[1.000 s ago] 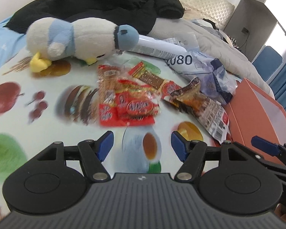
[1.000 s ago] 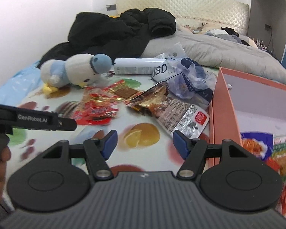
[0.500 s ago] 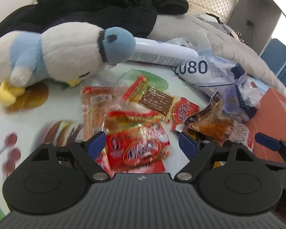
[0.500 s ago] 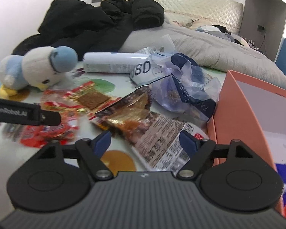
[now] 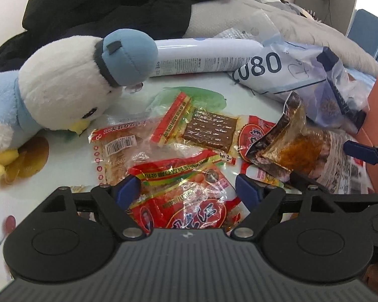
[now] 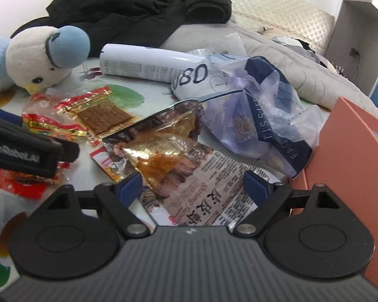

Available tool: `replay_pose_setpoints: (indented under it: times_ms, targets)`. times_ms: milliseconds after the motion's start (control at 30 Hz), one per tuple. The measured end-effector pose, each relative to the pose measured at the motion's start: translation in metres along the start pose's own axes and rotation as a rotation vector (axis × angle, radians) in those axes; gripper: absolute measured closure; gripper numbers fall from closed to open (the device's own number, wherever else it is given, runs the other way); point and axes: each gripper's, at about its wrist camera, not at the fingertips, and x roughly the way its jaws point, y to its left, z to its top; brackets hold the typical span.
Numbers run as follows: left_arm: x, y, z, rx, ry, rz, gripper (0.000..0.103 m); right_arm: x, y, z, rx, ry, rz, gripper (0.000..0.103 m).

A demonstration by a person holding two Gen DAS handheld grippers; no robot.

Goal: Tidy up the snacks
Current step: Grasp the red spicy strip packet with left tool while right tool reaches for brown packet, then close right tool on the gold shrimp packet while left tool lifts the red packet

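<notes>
Both jaws reached over snacks (image 5: 189, 201).

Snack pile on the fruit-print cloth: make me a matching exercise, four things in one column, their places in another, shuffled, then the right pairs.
Things:
1. red snack packet with a red oval label
2. dark crinkled foil packet with a printed back
3. white cylindrical can
4. white and blue plush penguin

Places:
A. lying on its side at the far edge of the pile, under the black jacket
B. between the open fingers of the right gripper
C. left of the pile, beak down on the cloth
D. between the open fingers of the left gripper

Pairs: 1-D, 2-B, 3-A, 4-C
</notes>
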Motion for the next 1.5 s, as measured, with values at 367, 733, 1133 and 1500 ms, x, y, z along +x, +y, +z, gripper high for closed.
replay_pose_setpoints:
  times_ms: [367,733,1133,1500]
  targets:
    - [-0.018,0.006,-0.013,-0.027,0.031,-0.049,0.038,-0.016,0.006,0.0,-0.017,0.005,0.023,0.092]
    - [-0.058,0.014,-0.052,-0.079,0.05,-0.071,0.038,-0.035,0.01,-0.019,0.026,0.05,0.075,0.092]
    - [-0.075,0.018,-0.061,-0.103,0.036,-0.097,0.041,-0.022,0.006,0.025,0.004,-0.048,0.013,0.02]
    - [-0.077,0.022,-0.069,-0.108,0.049,-0.117,0.043,0.039,0.019,0.055,-0.113,0.115,0.072,0.019]
